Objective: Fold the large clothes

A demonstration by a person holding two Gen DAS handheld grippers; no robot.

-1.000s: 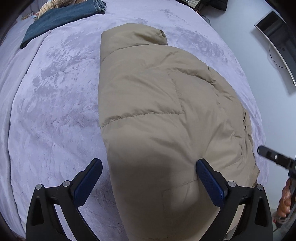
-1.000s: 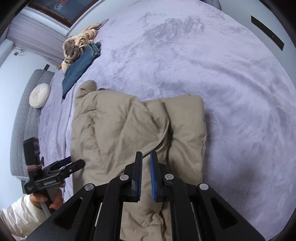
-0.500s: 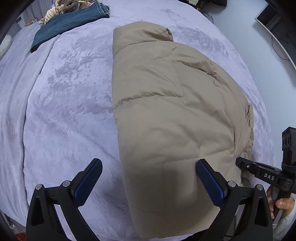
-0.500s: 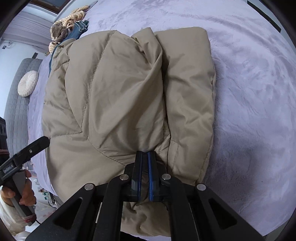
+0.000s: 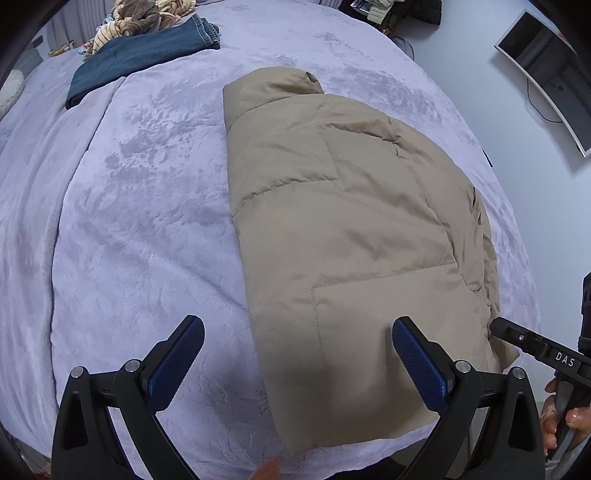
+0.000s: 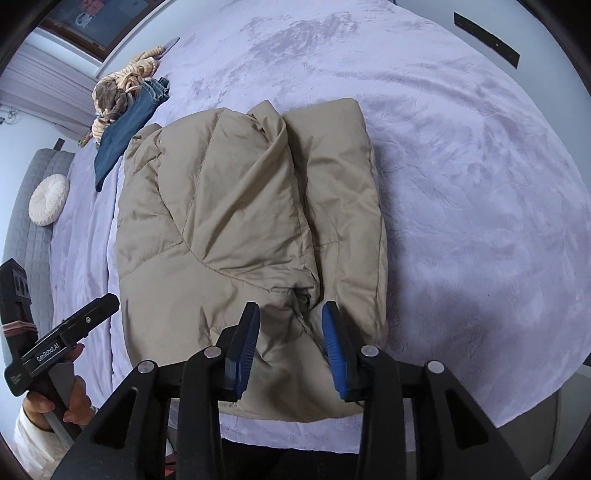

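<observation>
A tan puffer jacket (image 5: 351, 221) lies folded lengthwise on the lilac bed cover (image 5: 129, 221), collar at the far end. My left gripper (image 5: 299, 350) hangs wide open above the jacket's near left edge, holding nothing. In the right wrist view the jacket (image 6: 240, 221) shows a folded-over panel with a sleeve alongside. My right gripper (image 6: 290, 332) hovers over the near hem with its jaws opening. Loose fabric lies below and between the blue pads (image 6: 243, 350), which do not press on it. It also shows as a black finger, the right gripper (image 5: 535, 350), at the left wrist view's right edge.
Folded blue jeans (image 5: 140, 55) and a knotted beige bundle (image 5: 147, 14) lie at the bed's far left. A round white cushion (image 6: 48, 199) rests on a grey sofa. A monitor (image 5: 546, 66) stands by the wall. The bed's near edge runs just under both grippers.
The right gripper, shut before, brought a jacket fold across and has parted its jaws, letting the fabric go. The left gripper has drawn back, still open.
</observation>
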